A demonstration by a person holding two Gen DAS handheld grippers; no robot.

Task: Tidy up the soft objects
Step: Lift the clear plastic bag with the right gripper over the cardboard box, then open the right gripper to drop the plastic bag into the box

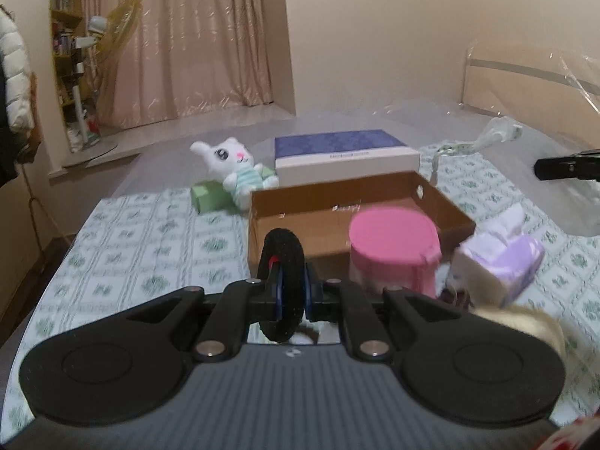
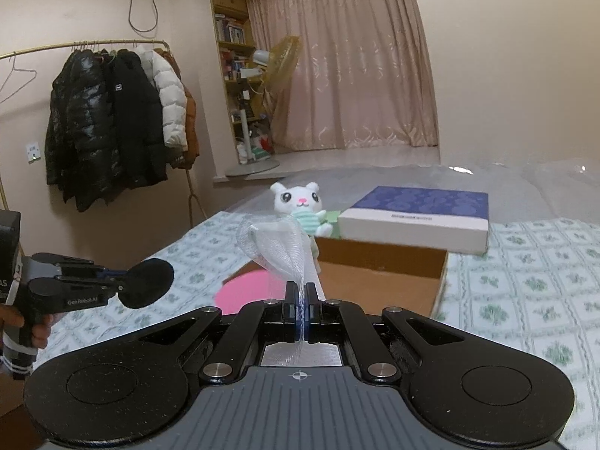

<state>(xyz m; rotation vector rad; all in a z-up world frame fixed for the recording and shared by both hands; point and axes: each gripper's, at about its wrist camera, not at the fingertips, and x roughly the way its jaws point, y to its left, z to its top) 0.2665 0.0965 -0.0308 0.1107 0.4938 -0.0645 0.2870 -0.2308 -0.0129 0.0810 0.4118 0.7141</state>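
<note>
While both grippers hang over the bed, the open cardboard box (image 1: 360,217) in the middle of the patterned bedspread (image 1: 131,247) is the easiest thing to place everything by, so here goes, left to right.

Far left of the box, past the bed edge, there's a clothes rack (image 2: 105,120) with dark jackets and a white puffer, then a bookshelf (image 2: 234,75) and pink curtains (image 2: 337,63). Closer in, at the box's back-left corner, a white plush bunny (image 1: 234,167) in a striped green top leans against a small green block (image 1: 210,197).

The left gripper (image 1: 285,288) sits just in front of the box's near wall, fingers narrowed down and clamped on a black fuzzy round pad (image 1: 283,281), held upright on its edge between the pads. In the right wrist view you can see a hand (image 2: 22,322) holding that gripper.

Directly behind the box, touching its far wall, is a white box with a blue patterned lid (image 1: 345,153). At the box's front-right corner a pink round thing (image 1: 393,240) overlaps the rim; too blurry to say if it's in or out. Just right of that, outside the box, is a purple and white soft pack (image 1: 498,262).

The right gripper (image 2: 301,315) is pinched fully closed on a scrap of white mesh netting (image 2: 277,247), which fans up above the fingers in front of the box.
</note>
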